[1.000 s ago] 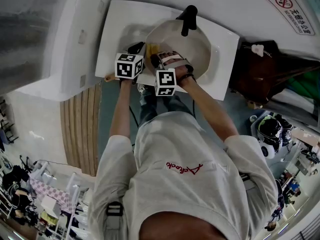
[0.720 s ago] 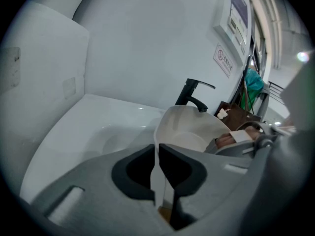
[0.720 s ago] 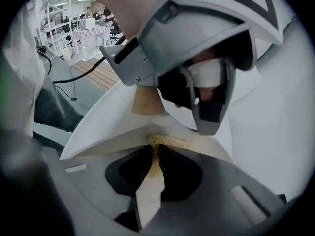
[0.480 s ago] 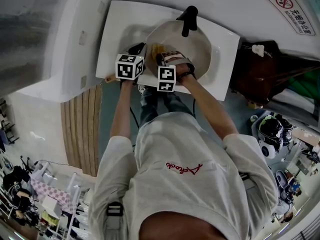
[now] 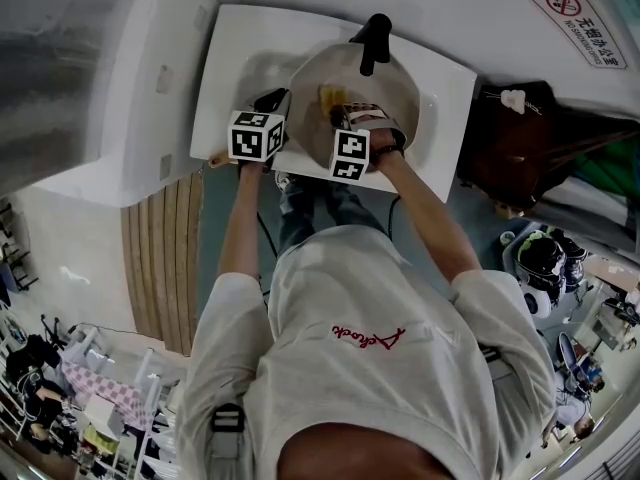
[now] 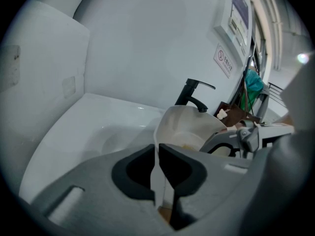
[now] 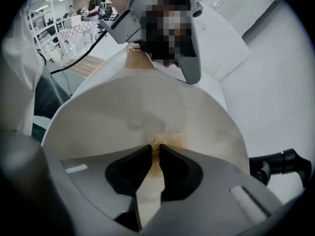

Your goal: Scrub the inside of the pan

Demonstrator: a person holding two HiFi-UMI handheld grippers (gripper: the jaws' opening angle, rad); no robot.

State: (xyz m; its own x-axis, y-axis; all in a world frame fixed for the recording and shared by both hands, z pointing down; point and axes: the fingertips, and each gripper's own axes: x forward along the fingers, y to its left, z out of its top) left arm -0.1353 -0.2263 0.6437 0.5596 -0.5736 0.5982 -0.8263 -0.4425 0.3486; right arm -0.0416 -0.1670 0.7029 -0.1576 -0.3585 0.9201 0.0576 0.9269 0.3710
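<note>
**Pan scrubbing at washbasin: both grippers engaged.**

Cream-coloured pan (image 5: 392, 86) lying in the bowl of the white washbasin (image 5: 226, 63), just below the black faucet (image 5: 375, 36), handle (image 7: 136, 59) reaching back toward the person. Left gripper (image 5: 273, 101) clenched on that handle, jaws nearly together with only the thin handle between them; same grip confirmed in the left gripper view (image 6: 158, 157), pan bowl (image 6: 186, 126) and faucet (image 6: 194, 94) beyond it. Right gripper (image 5: 342, 114) pointing steeply down into the pan, jaws (image 7: 155, 154) clamped on a yellow scouring sponge (image 7: 168, 140); sponge pressed against the pan's inner surface (image 7: 133, 109), near its middle. Faint smudges visible on that surface. No-smoking sign (image 5: 575, 16) on the wall to the right.
</note>
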